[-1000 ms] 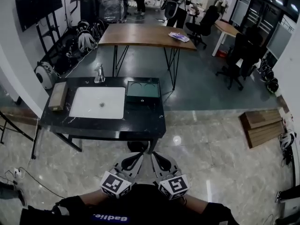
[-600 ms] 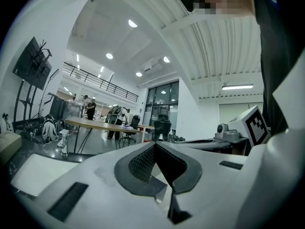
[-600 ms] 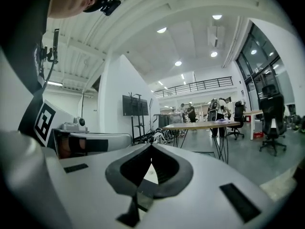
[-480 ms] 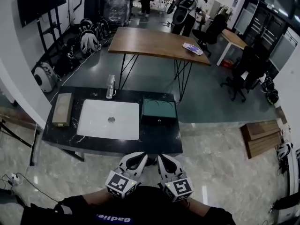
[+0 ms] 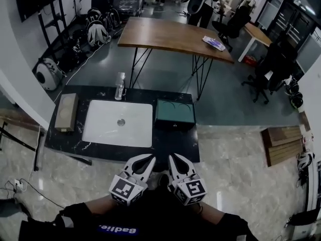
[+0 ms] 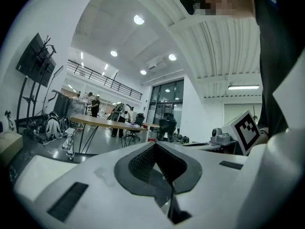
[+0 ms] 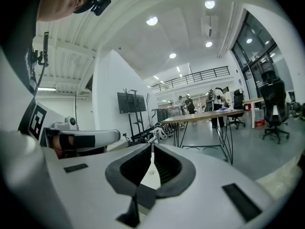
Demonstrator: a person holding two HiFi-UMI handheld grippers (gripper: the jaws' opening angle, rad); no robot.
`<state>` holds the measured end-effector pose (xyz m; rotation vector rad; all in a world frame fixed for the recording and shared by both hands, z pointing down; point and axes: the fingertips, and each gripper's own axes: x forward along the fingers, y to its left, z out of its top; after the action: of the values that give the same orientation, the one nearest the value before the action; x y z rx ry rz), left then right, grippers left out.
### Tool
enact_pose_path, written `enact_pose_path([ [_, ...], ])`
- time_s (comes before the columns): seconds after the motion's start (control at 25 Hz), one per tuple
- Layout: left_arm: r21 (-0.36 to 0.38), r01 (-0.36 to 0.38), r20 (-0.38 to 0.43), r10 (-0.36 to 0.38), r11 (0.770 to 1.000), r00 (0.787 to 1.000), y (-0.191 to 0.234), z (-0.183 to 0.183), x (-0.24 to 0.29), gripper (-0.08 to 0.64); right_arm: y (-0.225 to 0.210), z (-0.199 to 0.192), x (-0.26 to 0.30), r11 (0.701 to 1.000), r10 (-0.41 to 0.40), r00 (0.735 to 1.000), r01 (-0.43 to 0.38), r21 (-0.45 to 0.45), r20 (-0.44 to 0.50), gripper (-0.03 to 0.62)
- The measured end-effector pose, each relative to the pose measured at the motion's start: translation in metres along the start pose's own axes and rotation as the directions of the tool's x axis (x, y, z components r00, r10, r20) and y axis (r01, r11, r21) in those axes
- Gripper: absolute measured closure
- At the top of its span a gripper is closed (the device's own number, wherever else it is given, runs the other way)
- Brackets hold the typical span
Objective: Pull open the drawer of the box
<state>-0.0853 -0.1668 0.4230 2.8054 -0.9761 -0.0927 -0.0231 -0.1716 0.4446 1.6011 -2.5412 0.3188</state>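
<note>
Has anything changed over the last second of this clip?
The person stepped toward the black counter, so it and the green box now lie nearer the left hand-held gripper and right hand-held gripper. Nothing was gripped: both stayed shut, empty, near the body. The drawer stayed closed.

Bright, even light from round ceiling lamps (image 6: 138,19); soft shadow under the counter (image 5: 170,144), dull sheen on the floor (image 5: 241,154). Gripper views heavy fisheye, black corners, left gripper (image 6: 153,144) and right gripper (image 7: 151,149) soft up close; head view sharp, edges bowed.
</note>
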Motion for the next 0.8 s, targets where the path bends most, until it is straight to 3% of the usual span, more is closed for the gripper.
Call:
enact_pose_path([
  [0.2,0.02,-0.079,0.0,0.079,0.997,0.997,0.017,0.009,0.015,0.558,-0.02,0.002,0.024,0.999,0.049,0.999,-0.049,0.015,-0.013,0.592],
  [0.44,0.044,-0.141,-0.015,0.142,0.989,0.99,0.026,0.023,0.051,0.56,-0.065,-0.002,0.047,0.999,0.039,0.998,-0.039,0.008,-0.056,0.591],
  [0.56,0.047,-0.125,-0.017,0.125,0.991,0.992,0.02,0.017,0.069,0.558,-0.093,-0.023,0.061,1.0,0.026,0.993,-0.024,0.02,-0.116,0.585],
  [0.6,0.056,-0.122,-0.021,0.123,0.991,0.992,0.019,0.015,0.074,0.558,-0.102,-0.031,0.067,0.999,0.024,0.99,-0.021,0.026,-0.138,0.548],
  [0.8,0.082,-0.144,-0.057,0.149,0.986,0.987,0.024,0.005,0.089,0.56,-0.142,-0.084,0.092,0.998,-0.009,0.966,0.023,0.055,-0.259,0.514],
])
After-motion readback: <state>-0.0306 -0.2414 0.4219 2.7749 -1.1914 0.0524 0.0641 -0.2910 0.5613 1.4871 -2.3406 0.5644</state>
